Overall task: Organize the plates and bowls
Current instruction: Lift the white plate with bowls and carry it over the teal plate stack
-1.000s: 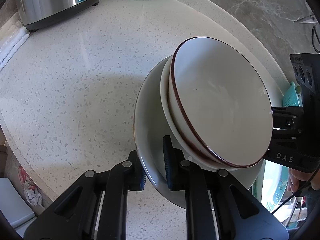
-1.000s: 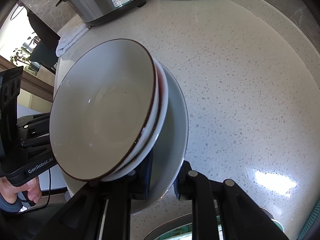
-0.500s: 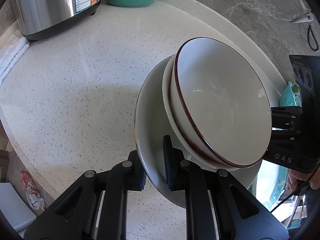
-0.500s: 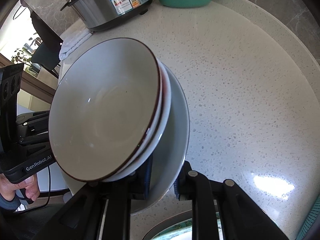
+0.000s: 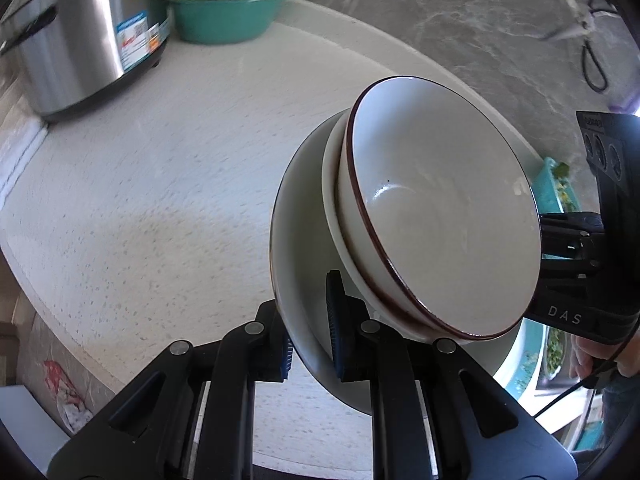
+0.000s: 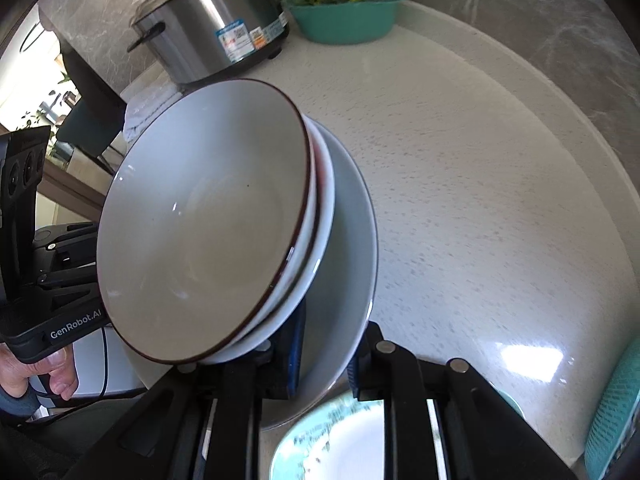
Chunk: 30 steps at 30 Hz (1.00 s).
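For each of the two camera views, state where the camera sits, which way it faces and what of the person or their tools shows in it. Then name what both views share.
Left wrist view: sits on the left gripper, looking down along its fingers at the plate they clamp; the right gripper and a hand show at right.
Right wrist view: sits on the right gripper, facing down at the same plate from its opposite rim; the left gripper and a hand show at left.
Shared: the stacked bowls, countertop, steel cooker and teal basin.
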Motion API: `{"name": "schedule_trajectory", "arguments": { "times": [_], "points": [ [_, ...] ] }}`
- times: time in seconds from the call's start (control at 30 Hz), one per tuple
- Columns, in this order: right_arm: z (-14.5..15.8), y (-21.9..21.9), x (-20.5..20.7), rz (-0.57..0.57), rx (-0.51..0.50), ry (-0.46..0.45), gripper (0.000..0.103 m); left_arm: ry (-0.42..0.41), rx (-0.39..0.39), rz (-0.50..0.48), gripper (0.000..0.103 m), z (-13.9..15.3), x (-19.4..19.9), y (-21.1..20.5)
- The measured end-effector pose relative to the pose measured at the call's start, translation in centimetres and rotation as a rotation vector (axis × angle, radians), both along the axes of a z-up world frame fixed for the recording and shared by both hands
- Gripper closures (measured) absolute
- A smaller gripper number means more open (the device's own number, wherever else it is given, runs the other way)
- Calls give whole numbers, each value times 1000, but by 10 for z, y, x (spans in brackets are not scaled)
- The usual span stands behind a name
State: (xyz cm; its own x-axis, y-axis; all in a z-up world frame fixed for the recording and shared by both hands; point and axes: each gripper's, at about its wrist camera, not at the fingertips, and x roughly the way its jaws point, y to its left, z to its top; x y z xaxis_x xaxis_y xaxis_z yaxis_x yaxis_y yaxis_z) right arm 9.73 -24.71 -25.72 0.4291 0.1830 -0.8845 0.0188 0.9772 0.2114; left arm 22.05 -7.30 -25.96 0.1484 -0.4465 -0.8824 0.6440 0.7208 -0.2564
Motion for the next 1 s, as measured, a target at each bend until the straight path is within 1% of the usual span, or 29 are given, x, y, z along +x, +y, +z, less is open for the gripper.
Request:
{"name": "schedule_trajectory", "arguments": {
  "times": [0.13,0.27,0.47,0.7,0.83,1.0],
  "points": [
    [11,-13,-22,-50,-5,-4,83,-6,-8,-60,91,14,-17,-16],
    [13,-27,-46,-115,-2,-2,83,1,-12,-132,91,19,-35,-37],
    [9,-47,-90,-209,1,15,83,13,-14,-240,91,24,-83,-67],
    [-8,-65,-136,-297,36,48,83,56,10,-338,91,11,-127,-93],
    [-20,-70,-155,-322,59,66,83,75,22,-365,91,4,-142,-101],
    [-30,-72,-164,-337,78,73,82,83,25,-381,91,-6,-150,-103]
  ]
}}
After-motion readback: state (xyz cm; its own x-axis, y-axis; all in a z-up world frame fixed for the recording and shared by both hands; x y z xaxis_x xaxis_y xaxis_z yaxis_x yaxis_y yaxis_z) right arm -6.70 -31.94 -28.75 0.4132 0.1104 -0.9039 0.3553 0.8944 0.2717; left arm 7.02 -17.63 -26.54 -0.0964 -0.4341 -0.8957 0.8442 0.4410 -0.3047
